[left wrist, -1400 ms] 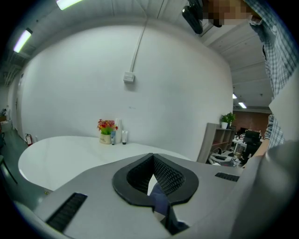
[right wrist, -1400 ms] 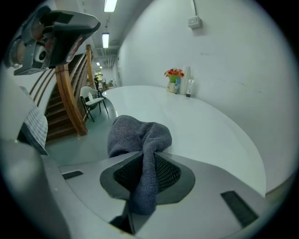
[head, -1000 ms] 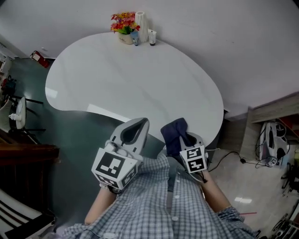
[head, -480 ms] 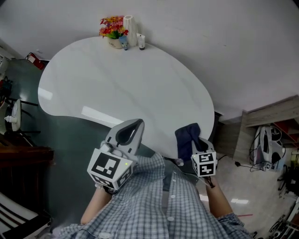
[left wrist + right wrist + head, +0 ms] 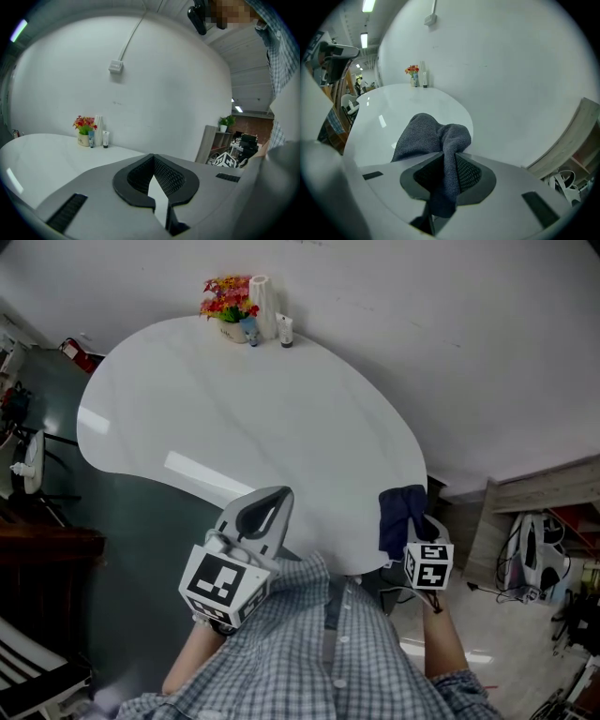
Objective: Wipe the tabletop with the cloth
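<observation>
Grey cloth (image 5: 426,136) sits pinched in my right gripper (image 5: 449,154), ready to wipe the tabletop (image 5: 234,399). My left gripper (image 5: 153,159) seems pressed together, empty.

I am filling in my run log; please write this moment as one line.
right gripper: shut on cloth | cloth: at right edge of tabletop, contact unclear | left gripper: shut, empty

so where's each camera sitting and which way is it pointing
Head view: on the person's head, steeply down at the table; left gripper, right gripper, checked shirt show.
Left gripper view: on that gripper, across the table to the wall; shut fingers show.
Right gripper view: on that gripper, along the table; fingers clamp the cloth.
All share the flowers.
</observation>
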`<state>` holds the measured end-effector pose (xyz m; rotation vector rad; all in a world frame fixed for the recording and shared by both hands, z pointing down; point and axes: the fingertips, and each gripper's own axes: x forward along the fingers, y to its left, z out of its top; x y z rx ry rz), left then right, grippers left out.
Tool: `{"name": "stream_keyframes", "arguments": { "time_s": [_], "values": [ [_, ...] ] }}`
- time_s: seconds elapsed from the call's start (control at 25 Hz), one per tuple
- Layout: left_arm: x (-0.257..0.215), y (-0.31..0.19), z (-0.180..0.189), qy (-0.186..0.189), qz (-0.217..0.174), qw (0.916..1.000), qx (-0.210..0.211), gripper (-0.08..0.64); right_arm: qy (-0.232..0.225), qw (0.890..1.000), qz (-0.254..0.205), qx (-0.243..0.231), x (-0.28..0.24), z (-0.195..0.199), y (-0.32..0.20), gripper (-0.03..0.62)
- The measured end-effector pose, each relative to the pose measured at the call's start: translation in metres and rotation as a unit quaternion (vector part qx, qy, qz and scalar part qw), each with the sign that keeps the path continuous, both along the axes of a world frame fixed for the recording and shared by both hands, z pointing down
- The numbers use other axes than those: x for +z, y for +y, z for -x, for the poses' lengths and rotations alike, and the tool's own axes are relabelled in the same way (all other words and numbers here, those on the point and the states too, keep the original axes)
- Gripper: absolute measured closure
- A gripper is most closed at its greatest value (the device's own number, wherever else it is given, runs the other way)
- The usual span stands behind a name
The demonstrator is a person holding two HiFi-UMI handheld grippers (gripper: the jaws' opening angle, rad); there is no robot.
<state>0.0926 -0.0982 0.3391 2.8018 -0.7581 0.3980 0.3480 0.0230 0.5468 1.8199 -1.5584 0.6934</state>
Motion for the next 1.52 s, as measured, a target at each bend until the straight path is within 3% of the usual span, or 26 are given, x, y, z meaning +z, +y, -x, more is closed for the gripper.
{"name": "stream_keyframes", "arguments": {
  "time_s": [0.52, 0.84, 1.12, 1.52],
  "values": [
    [0.002, -0.007, 0.016, -0.011, 0.009, 0.9991, -0.040, 0.554, 0.017, 1.000, -0.007, 0.004, -0.003, -0.029, -0.024, 0.529],
    [0.002, -0.030, 0.003, -0.027, 0.006, 0.9996, 0.007, 0.554, 0.017, 1.000, 0.004, 0.026, -0.002, -0.027, -0.024, 0.529],
    [-0.002, -0.057, -0.005, -0.032, -0.004, 0.9984, 0.047, 0.554, -0.004, 0.996, 0.004, 0.094, -0.003, -0.030, -0.024, 0.529],
    [0.004, -0.099, 0.020, -0.040, 0.010, 0.9980, 0.048, 0.554, -0.005, 0.993, 0.017, 0.113, -0.003, -0.003, -0.048, 0.529]
  ]
}}
